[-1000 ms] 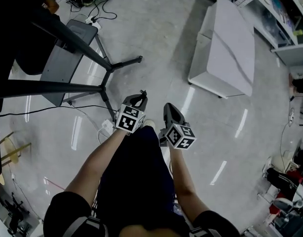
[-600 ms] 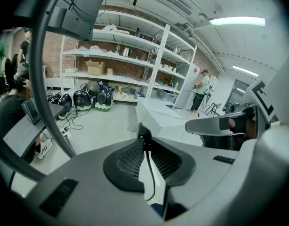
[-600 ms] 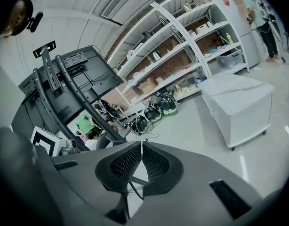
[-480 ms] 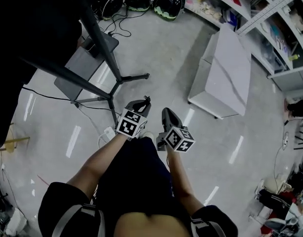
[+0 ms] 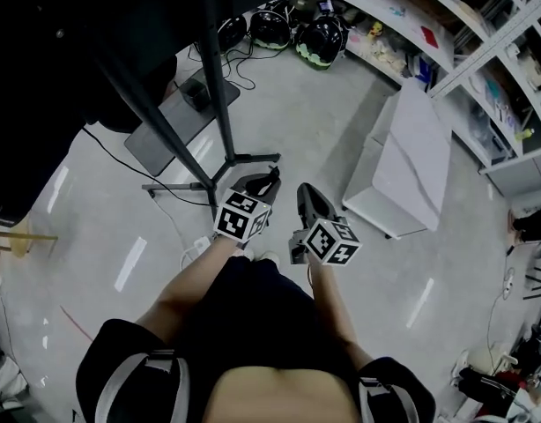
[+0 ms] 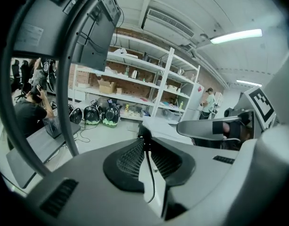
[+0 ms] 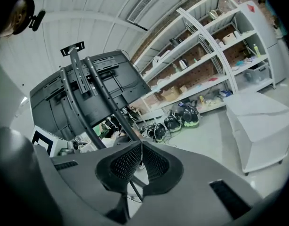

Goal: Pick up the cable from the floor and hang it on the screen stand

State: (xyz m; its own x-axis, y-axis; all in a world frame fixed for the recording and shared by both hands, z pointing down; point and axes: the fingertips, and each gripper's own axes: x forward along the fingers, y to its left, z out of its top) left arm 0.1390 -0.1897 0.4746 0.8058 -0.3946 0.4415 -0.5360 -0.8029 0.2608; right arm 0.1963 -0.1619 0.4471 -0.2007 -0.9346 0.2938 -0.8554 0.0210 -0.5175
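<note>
Left gripper (image 6: 145, 140), jaws nearly closed, pinches a thin black cable (image 6: 152, 175) at the very tips. The strand hangs down through the gap behind the pads and out of sight below. Right gripper (image 7: 141, 144), close beside it, has its jaws together at the tips; whether it also holds the cable cannot be made out.

Both point toward the screen stand (image 5: 219, 86), whose dark poles rise just ahead of the person. The screen (image 7: 104, 86) is mounted above, and the base legs (image 5: 253, 159) are spread on the grey floor (image 5: 323, 130).

The grip looks like the weak point. With so slight a strand caught only at the fingertips, a tug from the trailing length could pull it free and drop it back to the floor. That trailing part could also catch on a base leg or under the person's feet just below the grippers.

A dark cord (image 5: 112, 152) lies on the floor beside the stand and could be snagged or mistaken for the one in hand. If the cable is draped with too little length on one side, its own weight would likely drag it off the stand.

A white box (image 5: 411, 157) and the shelves (image 5: 447, 33) stand well apart and pose no evident hazard.
</note>
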